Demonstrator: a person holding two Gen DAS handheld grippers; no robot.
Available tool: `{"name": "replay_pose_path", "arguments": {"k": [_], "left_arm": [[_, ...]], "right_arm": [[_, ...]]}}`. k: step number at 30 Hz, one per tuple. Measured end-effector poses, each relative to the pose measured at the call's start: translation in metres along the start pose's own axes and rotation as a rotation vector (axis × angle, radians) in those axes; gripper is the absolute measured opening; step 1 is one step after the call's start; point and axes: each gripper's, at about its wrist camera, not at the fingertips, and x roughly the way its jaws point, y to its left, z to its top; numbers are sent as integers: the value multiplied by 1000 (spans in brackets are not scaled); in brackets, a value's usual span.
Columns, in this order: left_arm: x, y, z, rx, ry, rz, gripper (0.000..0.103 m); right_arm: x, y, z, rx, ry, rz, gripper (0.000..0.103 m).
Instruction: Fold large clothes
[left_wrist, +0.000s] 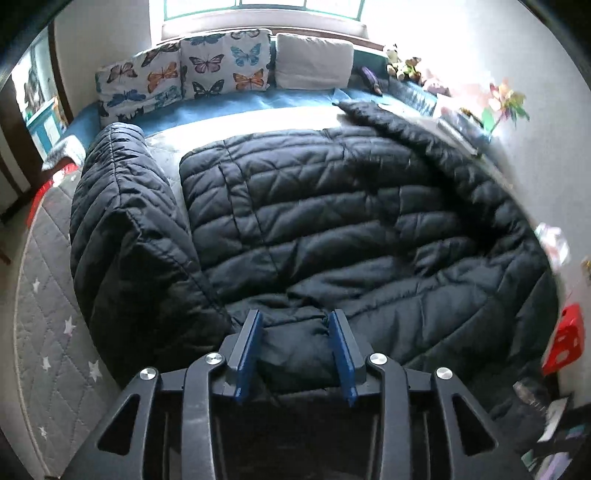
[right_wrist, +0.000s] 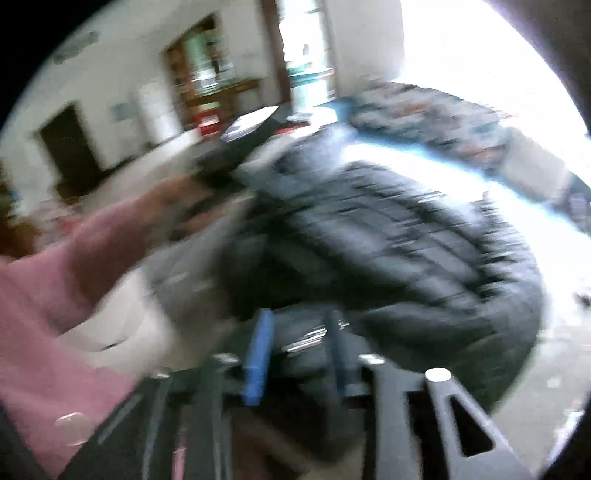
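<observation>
The black puffy jacket is lying across the bed, one sleeve hanging off its left edge. Both grippers, left and right, are part open around the near hem, not pinching. Close firmly, then lift both together.

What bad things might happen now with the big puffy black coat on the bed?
The puffy jacket looks slippery, so a fold may spring open. Its left sleeve hangs near the bed's edge and might slide off. The left gripper has fabric between its fingers but the jaws stand apart, so the hem may drop.
</observation>
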Motion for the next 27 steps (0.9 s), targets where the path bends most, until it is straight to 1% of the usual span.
{"name": "replay_pose_path", "arguments": {"k": [1, 2, 3, 4, 5, 6, 8, 9, 10, 11, 15, 16, 17, 18, 19, 21, 22, 24, 25, 26, 27], "left_arm": [[1, -3, -4, 14, 4, 13, 42], [4, -7, -12, 31, 14, 24, 43], [5, -9, -17, 39, 26, 26, 44], [6, -11, -23, 39, 36, 23, 44], [10, -11, -31, 28, 58, 9, 44], [14, -11, -38, 19, 86, -10, 44], [24, -8, -52, -12, 134, -64, 44], [28, -5, -60, -29, 143, -88, 44], [28, -3, -66, -29, 130, -102, 44], [27, -3, -68, -27, 118, -111, 44], [27, 2, -69, -56, 115, -152, 45], [29, 2, -69, -61, 116, -156, 45], [30, 3, -69, -63, 115, -156, 45], [30, 2, -70, -62, 111, -155, 45], [30, 2, -70, -56, 108, -152, 45], [30, 1, -70, -53, 106, -151, 45], [30, 2, -70, -53, 106, -152, 45], [30, 2, -70, -53, 102, -156, 45], [30, 2, -71, -50, 98, -155, 46], [29, 2, -73, -44, 94, -153, 46], [29, 1, -74, -35, 91, -150, 46]], "right_arm": [[6, -16, 5, 13, -7, -63, 59], [13, -27, 11, 28, -8, -109, 59], [24, -47, 18, 69, 1, -157, 59], [35, -65, 23, 107, 16, -180, 58], [46, -80, 28, 134, 28, -208, 58], [55, -95, 31, 168, 39, -219, 58], [76, -124, 38, 250, 72, -192, 58], [77, -132, 37, 275, 80, -191, 58], [86, -140, 40, 308, 92, -174, 59], [96, -147, 46, 332, 107, -133, 59], [134, -160, 71, 334, 155, -89, 58], [139, -160, 70, 335, 163, -91, 58], [155, -166, 77, 331, 187, -109, 58], [153, -164, 76, 333, 201, -116, 58], [168, -172, 79, 339, 229, -139, 58], [181, -185, 76, 357, 273, -188, 58], [184, -192, 73, 371, 293, -216, 55], [177, -200, 66, 377, 312, -303, 53], [168, -204, 59, 378, 319, -374, 53], [159, -209, 50, 400, 324, -419, 53], [152, -214, 43, 427, 325, -438, 53]]}}
